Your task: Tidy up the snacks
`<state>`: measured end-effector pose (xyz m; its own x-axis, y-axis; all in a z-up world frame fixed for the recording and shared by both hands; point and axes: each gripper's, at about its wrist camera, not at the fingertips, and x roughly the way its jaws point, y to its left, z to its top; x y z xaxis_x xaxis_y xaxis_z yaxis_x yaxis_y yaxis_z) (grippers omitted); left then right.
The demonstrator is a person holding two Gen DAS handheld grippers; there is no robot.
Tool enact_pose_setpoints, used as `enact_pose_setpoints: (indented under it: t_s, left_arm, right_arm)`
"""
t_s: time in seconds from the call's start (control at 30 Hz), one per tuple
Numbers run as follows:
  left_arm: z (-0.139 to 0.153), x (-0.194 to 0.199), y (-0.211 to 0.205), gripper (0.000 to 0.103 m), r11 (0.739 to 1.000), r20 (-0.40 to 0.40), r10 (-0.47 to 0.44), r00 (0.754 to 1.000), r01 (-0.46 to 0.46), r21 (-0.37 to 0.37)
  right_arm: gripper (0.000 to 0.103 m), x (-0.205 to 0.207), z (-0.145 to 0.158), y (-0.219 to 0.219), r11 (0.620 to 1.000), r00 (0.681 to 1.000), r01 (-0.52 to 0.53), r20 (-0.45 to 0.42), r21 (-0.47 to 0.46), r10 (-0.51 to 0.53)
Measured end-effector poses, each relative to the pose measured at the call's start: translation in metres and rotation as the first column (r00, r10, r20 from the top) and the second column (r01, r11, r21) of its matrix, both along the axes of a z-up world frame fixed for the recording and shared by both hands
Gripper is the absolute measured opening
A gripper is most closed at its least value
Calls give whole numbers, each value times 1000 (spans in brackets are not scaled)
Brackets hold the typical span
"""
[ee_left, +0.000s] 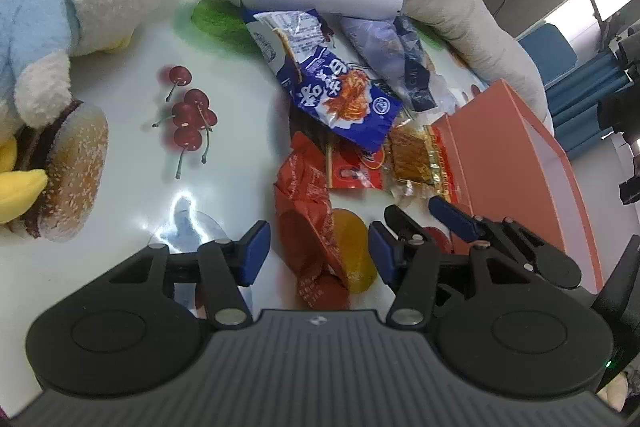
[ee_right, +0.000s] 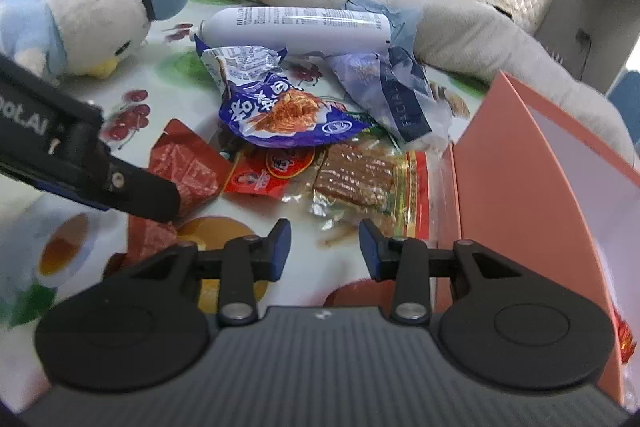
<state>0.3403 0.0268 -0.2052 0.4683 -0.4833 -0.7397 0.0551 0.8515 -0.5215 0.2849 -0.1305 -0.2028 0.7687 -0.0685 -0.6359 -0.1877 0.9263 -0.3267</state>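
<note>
Left to right: my left gripper (ee_left: 319, 251) had its fingers spread, empty, straddling the crumpled red packet (ee_left: 308, 211) on the tabletop (ee_left: 132, 195). I judged that packet light, crinkly and slippery; best pinched at a flat sealed edge. The blue packet (ee_right: 288, 115) lay on top of the pile, puffy and soft. My right gripper (ee_right: 325, 247) had fingers part-spread, holding nothing, just short of the clear packet of brown strips (ee_right: 360, 179), flat and floppy, beside the orange box (ee_right: 520, 179).
</note>
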Motion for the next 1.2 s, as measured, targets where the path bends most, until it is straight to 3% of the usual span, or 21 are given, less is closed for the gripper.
enact_pose_setpoints:
  t_s: [0.53, 0.83, 1.2]
  left_arm:
    - [-13, 10, -7, 49, 1000, -9, 8, 1000, -7, 9]
    - [-14, 11, -4, 40, 1000, -6, 20, 1000, -20, 4]
    - [3, -15, 3, 38, 999, 10, 37, 999, -37, 23]
  right_arm:
    - [40, 15, -16, 10, 985, 993, -102, 51, -140, 110]
    - [15, 15, -8, 9, 985, 991, -111, 66, -133, 121]
    - [7, -19, 20, 17, 986, 986, -144, 67, -83, 150]
